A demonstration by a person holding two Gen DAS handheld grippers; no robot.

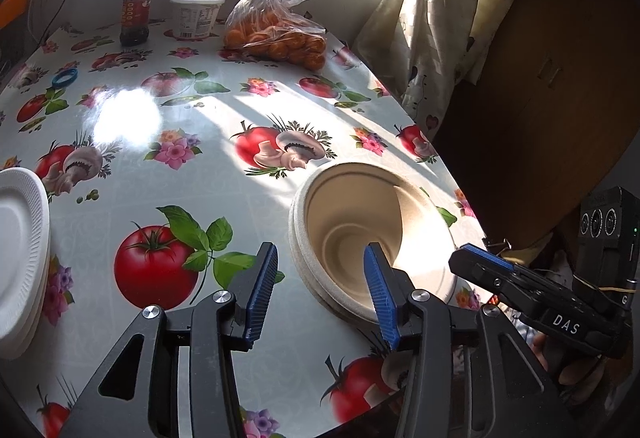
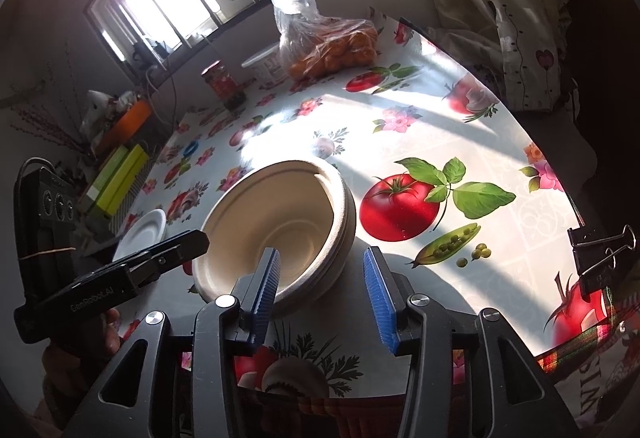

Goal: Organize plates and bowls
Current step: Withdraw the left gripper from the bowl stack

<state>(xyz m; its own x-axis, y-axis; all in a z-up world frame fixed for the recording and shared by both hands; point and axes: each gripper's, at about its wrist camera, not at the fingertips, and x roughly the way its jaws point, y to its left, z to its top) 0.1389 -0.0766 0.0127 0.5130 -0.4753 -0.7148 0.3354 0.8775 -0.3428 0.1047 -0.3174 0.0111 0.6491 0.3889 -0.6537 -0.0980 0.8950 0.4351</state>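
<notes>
**Bowl stack and plate stack: handling assessment**

The bench (image 1: 208, 166), covered in a glossy fruit-print cloth, is carrying both of the task's groups. The stack of beige bowls (image 1: 352, 222) is sitting near the bench's near edge, between the 2 tools; the layered rims suggest about 3 bowls nested, though the exact count is unclear. The stack of white plates (image 1: 20, 238) is lying well apart, at the left border of the left wrist view.

Both stacks are appearing light, thin and mildly flexible, likely moulded fibre and foam. They are probably sliding easily on the slick cloth and denting under hard pressure. The rim is offering the sensible hold, 1 finger inside and 1 outside.

The left gripper (image 1: 320, 286) is showing jaws apart, straddling the bowls' near rim without pressing. The right gripper (image 2: 320, 290) is likewise standing apart, gripping nothing.
</notes>
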